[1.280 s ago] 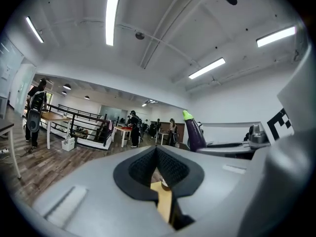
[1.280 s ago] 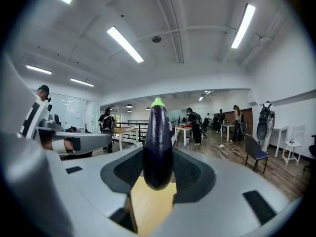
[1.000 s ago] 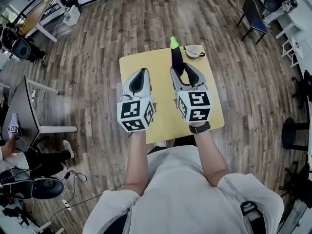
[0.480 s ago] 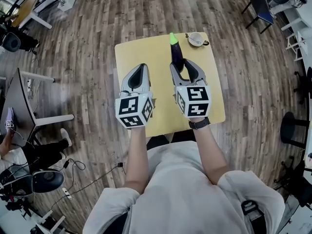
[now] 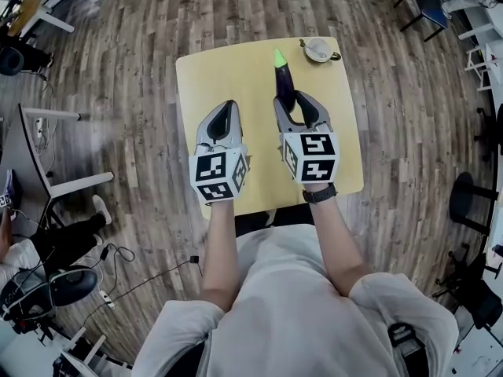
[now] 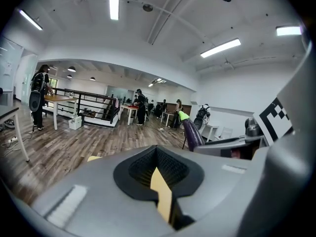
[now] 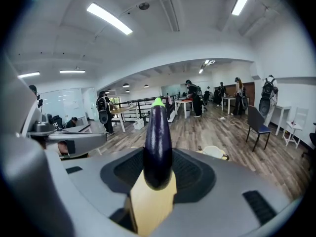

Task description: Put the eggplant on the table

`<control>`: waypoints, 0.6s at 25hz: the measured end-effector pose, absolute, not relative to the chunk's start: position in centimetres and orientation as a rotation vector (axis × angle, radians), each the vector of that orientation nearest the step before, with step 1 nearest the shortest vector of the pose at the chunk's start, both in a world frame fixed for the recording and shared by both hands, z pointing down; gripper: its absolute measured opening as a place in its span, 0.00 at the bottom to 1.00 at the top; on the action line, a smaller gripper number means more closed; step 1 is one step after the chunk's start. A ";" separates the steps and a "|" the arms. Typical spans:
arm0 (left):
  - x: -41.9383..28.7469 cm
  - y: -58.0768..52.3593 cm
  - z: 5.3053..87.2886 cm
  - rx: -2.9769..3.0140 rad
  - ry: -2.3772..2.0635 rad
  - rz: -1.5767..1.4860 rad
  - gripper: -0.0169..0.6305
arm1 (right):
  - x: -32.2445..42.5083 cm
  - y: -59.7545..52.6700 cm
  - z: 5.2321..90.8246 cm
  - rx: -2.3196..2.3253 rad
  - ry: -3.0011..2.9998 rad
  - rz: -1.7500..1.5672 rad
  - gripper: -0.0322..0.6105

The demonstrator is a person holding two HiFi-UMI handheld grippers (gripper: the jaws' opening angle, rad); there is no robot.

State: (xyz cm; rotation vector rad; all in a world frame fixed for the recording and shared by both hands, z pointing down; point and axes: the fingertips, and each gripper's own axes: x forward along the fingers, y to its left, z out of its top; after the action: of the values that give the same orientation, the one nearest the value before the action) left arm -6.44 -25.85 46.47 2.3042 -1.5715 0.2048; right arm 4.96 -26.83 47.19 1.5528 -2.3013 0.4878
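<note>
Right claw pinching eggplant by blunt end, green tip forward, over tabletop, likely for lowering. Left claw pressed together, empty, parked alongside.

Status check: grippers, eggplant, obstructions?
Left gripper shut, empty. Right gripper shut on eggplant, green tip forward, over the table. Cup at far right corner, apart.

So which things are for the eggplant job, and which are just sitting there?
For the job: the long purple eggplant with a green tip, the right claw gripping it, the square yellow table.

Just there: the empty left claw, the white cup at the table's far corner, the blue chair.
</note>
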 end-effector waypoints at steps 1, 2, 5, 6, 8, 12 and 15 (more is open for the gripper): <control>-6.4 -25.9 47.0 2.299 -1.566 0.209 0.04 | 4.9 -26.9 47.8 1.548 -2.297 0.501 0.33; -6.3 -26.1 47.4 2.296 -1.562 0.212 0.04 | 4.9 -27.0 48.3 1.543 -2.292 0.515 0.33; -6.0 -26.7 48.6 2.294 -1.554 0.228 0.04 | 4.8 -27.5 49.8 1.527 -2.278 0.548 0.33; -6.0 -26.8 49.1 2.292 -1.553 0.233 0.04 | 4.6 -27.7 50.3 1.520 -2.274 0.557 0.33; -6.1 -27.1 50.1 2.280 -1.552 0.243 0.04 | 4.3 -28.0 51.3 1.504 -2.266 0.575 0.33; -6.4 -27.5 51.6 2.248 -1.550 0.255 0.04 | 3.8 -28.6 53.0 1.476 -2.249 0.606 0.33; -6.9 -27.6 52.8 2.226 -1.552 0.267 0.04 | 3.4 -28.7 54.3 1.455 -2.235 0.628 0.33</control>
State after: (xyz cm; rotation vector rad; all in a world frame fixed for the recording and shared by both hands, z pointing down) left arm -6.89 -27.56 52.76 2.2259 -1.5518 0.2665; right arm 3.44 -28.66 54.27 1.4546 -2.2346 0.6278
